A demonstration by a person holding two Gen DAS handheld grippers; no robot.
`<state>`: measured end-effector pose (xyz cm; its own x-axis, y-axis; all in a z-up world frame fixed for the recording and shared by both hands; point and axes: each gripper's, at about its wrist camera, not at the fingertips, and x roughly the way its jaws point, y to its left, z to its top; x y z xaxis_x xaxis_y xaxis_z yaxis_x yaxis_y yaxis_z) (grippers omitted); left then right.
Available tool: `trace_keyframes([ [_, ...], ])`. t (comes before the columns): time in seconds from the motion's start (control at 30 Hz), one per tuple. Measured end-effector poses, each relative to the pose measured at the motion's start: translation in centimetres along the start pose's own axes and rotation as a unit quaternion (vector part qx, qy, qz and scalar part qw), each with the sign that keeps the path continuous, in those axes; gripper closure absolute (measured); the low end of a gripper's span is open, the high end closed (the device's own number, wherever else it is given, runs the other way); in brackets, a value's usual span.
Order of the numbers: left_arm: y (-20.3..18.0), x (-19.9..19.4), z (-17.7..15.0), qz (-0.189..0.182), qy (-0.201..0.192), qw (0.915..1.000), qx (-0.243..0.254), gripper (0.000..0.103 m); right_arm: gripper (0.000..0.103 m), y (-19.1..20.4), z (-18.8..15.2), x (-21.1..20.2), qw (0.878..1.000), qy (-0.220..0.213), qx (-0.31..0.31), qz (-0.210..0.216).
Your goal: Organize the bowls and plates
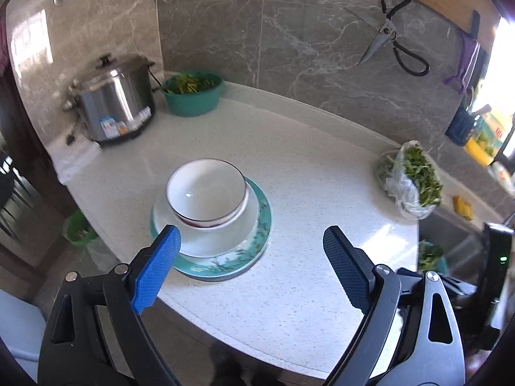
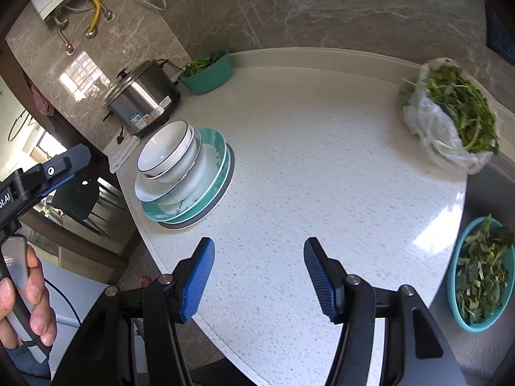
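White bowls [image 1: 206, 193] sit nested on a white plate [image 1: 222, 234], which lies on teal-rimmed plates [image 1: 257, 247] with a grey one at the bottom [image 2: 222, 189]; the whole stack stands near the left edge of the speckled table [image 1: 305, 167]. The left tongs [image 1: 252, 257] hover with jaws wide apart and nothing between them, the left blue pad overlapping the stack's near rim in the picture, though whether it touches I cannot tell. The right tongs [image 2: 259, 263] hang over bare table, jaws apart and empty, with the stack well off to their upper left. So the stack lies ahead and slightly left of the left tongs, which are clearly the nearer pair. The pile is round, with no long axis to favour. It looks already gathered, so the sorting seems largely done.
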<state>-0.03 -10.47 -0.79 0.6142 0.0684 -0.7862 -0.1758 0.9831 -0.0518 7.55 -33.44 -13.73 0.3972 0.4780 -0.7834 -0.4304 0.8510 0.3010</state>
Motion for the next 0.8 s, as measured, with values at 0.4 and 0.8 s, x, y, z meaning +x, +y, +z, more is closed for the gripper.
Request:
trace_keyframes([
  [0.4,-2.1,-1.2,0.7,-0.015,0.002,0.9994,0.033,0.013,0.042,0.8,-0.5,-1.6,1.000,-0.025,0.013,-0.013],
  [0.8,0.9,2.8,0.2,0.017,0.045,0.9988,0.014,0.013,0.031,4.0,1.2,-2.4,0.995,-0.046,0.008,-0.093],
])
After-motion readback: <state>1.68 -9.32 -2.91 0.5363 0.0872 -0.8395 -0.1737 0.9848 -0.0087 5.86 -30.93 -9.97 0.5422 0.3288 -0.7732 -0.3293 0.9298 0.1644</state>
